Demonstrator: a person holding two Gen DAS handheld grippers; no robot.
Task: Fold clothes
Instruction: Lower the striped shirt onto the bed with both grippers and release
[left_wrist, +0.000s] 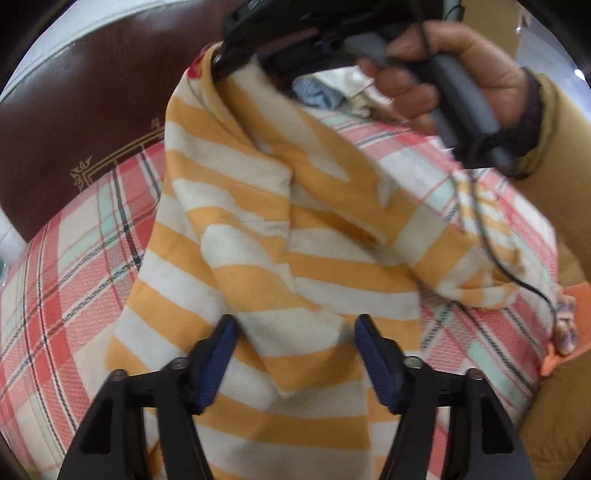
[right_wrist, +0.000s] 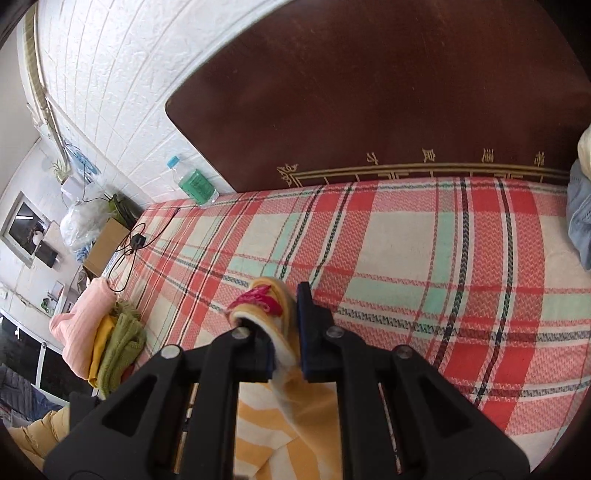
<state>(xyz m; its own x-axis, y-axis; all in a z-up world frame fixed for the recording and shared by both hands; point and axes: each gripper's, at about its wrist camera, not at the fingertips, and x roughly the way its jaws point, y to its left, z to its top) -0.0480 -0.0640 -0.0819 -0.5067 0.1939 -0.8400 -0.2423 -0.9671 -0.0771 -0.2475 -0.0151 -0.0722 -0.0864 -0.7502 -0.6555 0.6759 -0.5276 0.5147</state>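
Plaid bedding covers the bed before a dark headboard. An orange-striped garment is pinched by the right gripper and held above it; the left gripper is spread around a hanging fold. Folded clothes are stacked at the bed's left edge.

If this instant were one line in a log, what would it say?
task: fold clothes | right gripper: shut on striped garment, lifted over plaid bed | left gripper: open beside it | fold: not begun
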